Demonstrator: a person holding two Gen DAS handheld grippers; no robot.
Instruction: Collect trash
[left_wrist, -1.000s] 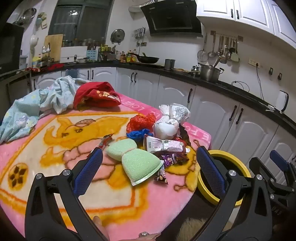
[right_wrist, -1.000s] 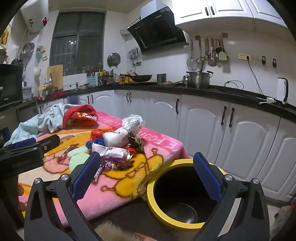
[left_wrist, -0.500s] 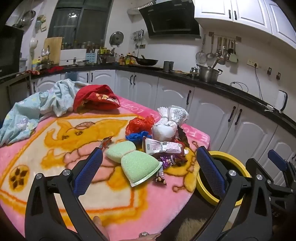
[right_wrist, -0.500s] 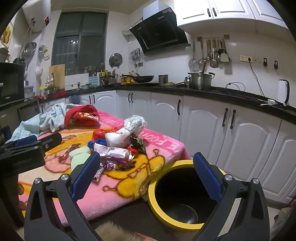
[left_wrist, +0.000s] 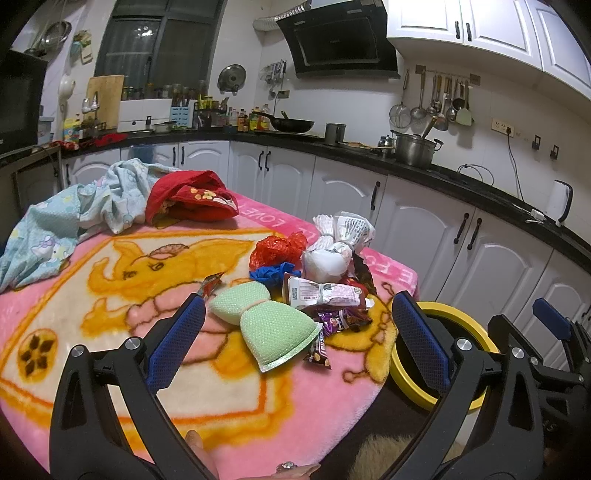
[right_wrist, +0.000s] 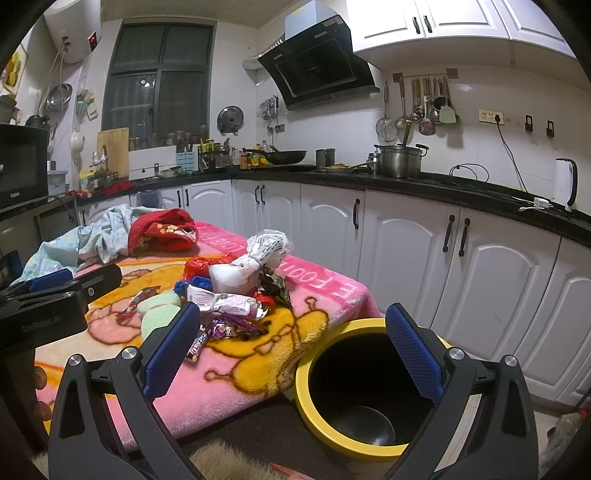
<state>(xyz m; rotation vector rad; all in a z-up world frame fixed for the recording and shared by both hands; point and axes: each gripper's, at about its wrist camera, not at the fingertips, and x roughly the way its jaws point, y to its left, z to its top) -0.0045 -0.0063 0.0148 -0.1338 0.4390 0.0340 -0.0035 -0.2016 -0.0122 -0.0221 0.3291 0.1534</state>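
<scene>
The trash (left_wrist: 310, 288) lies heaped at frame centre on the blanket-covered table (left_wrist: 110, 332), near its edge by the bin (right_wrist: 354, 387), handy for dropping. Left gripper (left_wrist: 295, 343) and right gripper (right_wrist: 291, 347) hover released, empty, facing the heap.

The fleecy pink blanket (left_wrist: 110, 332) is looking matt and plush. At its two o'clock, crinkly wrappers (left_wrist: 325, 295) are glinting — foil or plastic, hard to tell. The yellow-rimmed bin (right_wrist: 354, 391) is showing smooth, glossy plastic; the cabinets (right_wrist: 399, 258) are gleaming — white lacquer.
</scene>
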